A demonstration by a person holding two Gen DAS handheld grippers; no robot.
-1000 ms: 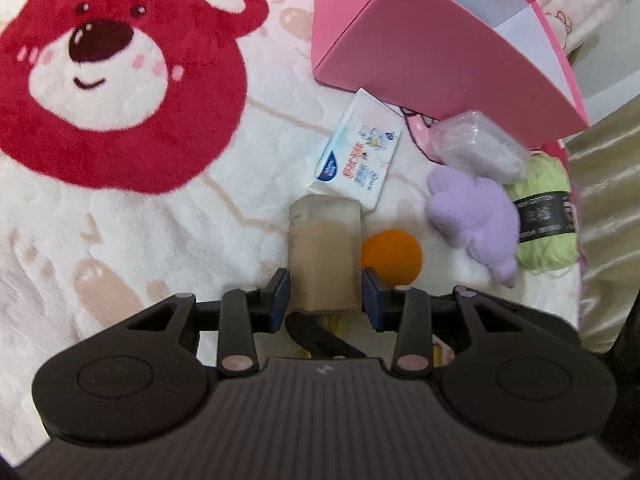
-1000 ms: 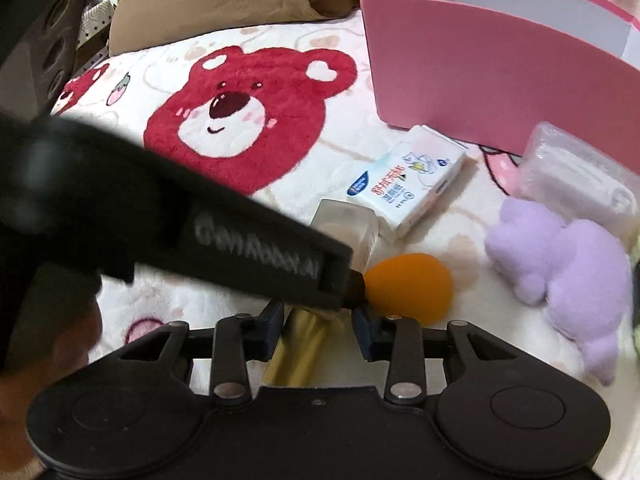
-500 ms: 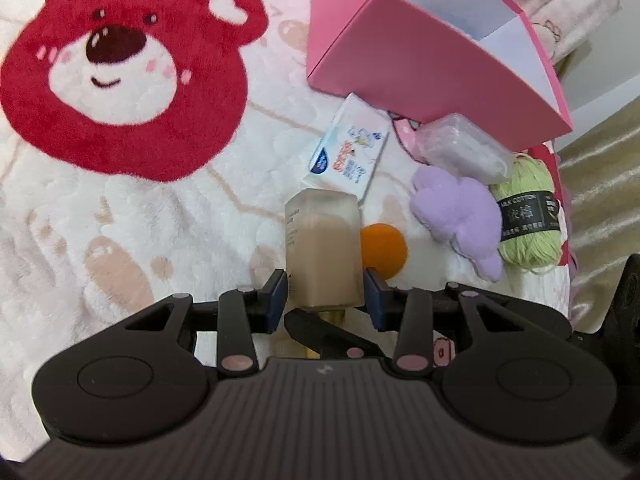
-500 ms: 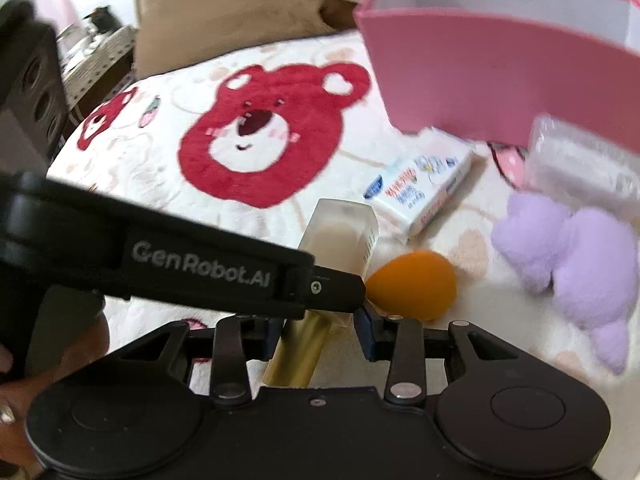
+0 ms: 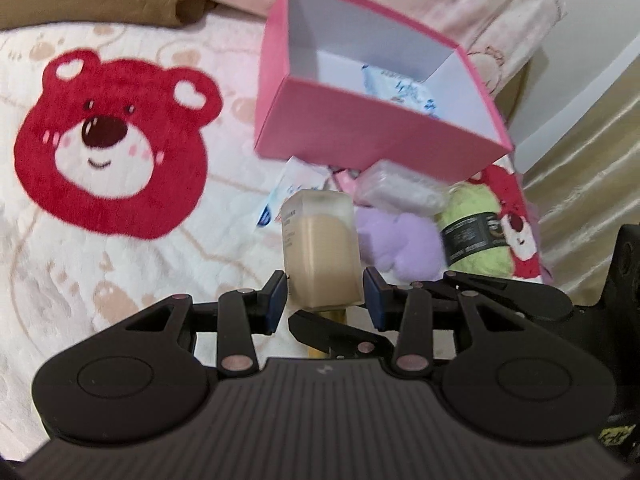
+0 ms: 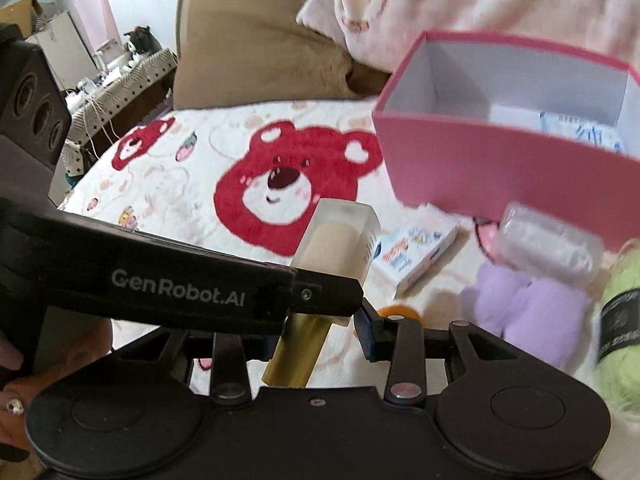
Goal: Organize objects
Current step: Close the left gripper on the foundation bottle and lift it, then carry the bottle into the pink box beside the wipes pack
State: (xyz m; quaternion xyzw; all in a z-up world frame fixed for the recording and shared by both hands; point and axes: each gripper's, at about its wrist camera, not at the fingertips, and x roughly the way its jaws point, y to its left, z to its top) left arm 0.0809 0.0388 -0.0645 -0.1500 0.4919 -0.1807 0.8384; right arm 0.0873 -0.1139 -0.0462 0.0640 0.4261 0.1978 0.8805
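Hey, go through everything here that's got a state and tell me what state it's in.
pink box: open, no lid, a printed packet inside.
bottle: gold cap on, held up off the blanket.
left gripper: shut on the bottle's glass body.
right gripper: jaws around the gold cap; grip unclear.
green yarn: wound, label band on.

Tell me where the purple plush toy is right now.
The purple plush toy lies on the blanket in front of the pink box, right of the held bottle in the left wrist view, between it and the green yarn.
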